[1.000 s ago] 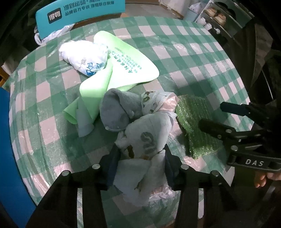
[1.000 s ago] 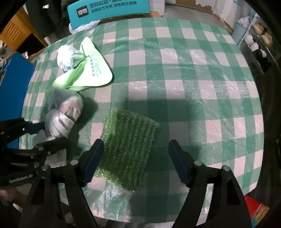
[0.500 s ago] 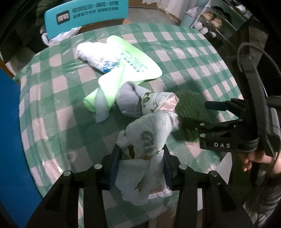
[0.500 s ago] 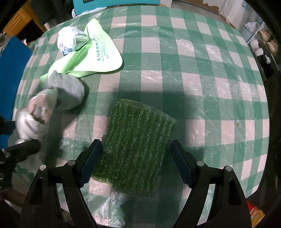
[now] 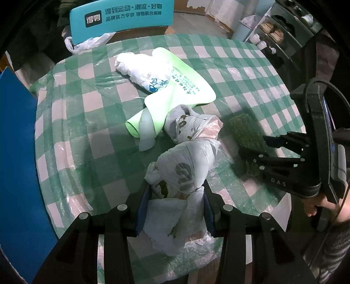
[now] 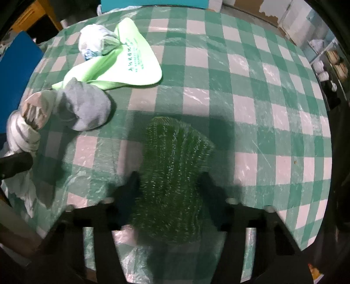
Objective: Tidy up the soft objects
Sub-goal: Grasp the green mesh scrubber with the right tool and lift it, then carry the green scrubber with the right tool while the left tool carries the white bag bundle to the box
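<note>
My left gripper [image 5: 172, 205] is shut on a crumpled white plastic bag [image 5: 186, 168] at the table's near edge. A grey sock [image 6: 85, 107] lies against the bag. My right gripper [image 6: 168, 185] has its fingers on either side of a green bubble-wrap pad [image 6: 172, 172], which also shows in the left wrist view [image 5: 247, 131]; the pad bulges between them. A light green cloth [image 5: 175, 94] and a white bag bundle [image 5: 144, 70] lie farther back.
The round table [image 6: 251, 104] has a green-and-white checked cover under clear plastic. A teal chair back [image 5: 122, 19] stands behind it. A blue panel [image 5: 15, 153] is at the left. Shelves with items [image 5: 275, 32] are at the far right.
My right gripper has moved forward over the green pad and closed in on its sides, so the pad bunches up. My left gripper has lifted back a little, still holding the bag.
</note>
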Action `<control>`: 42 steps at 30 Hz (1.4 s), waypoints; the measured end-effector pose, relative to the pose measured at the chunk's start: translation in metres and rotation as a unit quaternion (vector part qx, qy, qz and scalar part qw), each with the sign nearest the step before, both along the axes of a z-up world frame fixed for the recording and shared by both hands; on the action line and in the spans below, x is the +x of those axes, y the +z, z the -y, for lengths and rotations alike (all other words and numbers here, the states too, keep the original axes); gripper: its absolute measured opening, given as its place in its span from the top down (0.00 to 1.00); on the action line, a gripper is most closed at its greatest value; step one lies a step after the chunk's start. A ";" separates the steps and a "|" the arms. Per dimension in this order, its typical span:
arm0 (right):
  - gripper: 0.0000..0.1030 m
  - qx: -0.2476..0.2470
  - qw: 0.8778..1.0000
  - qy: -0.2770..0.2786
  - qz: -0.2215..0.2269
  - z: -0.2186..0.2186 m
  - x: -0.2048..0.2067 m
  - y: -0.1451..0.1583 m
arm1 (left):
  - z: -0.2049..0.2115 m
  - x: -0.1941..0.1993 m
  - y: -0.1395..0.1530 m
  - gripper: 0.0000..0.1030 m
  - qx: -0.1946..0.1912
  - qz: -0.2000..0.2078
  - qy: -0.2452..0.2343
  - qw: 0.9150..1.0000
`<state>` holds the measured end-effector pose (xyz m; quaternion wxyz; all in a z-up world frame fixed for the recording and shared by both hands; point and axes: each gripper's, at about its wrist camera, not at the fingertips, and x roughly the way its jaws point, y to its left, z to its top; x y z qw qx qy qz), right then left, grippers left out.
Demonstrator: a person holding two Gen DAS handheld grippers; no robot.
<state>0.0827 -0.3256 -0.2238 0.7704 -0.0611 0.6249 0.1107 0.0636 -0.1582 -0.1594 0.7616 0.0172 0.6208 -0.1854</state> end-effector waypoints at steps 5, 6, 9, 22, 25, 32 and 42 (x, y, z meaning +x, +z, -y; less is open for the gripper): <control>0.81 0.017 1.000 -0.001 -0.004 -0.002 0.003 0.002 | -0.006 -0.002 0.008 0.57 0.001 0.009 0.003 1.000; 0.81 0.024 1.000 -0.002 -0.005 -0.007 0.005 0.004 | -0.007 -0.003 0.009 0.57 0.002 0.011 0.005 1.000; 0.81 0.033 0.999 0.001 0.003 -0.011 0.007 0.012 | -0.012 -0.003 0.014 0.57 0.003 0.016 0.010 1.000; 0.81 0.067 0.996 0.017 0.056 -0.025 0.007 0.063 | -0.038 -0.008 0.037 0.57 0.002 0.042 0.034 0.999; 0.81 0.072 0.995 0.025 0.067 -0.018 -0.005 0.078 | -0.042 -0.010 0.043 0.57 0.001 0.048 0.038 0.998; 0.81 0.086 0.992 0.041 0.087 -0.031 -0.011 0.099 | -0.057 -0.015 0.059 0.57 -0.003 0.064 0.049 0.997; 0.81 0.107 0.986 0.071 0.111 -0.053 -0.017 0.128 | -0.079 -0.021 0.081 0.57 -0.008 0.089 0.067 0.994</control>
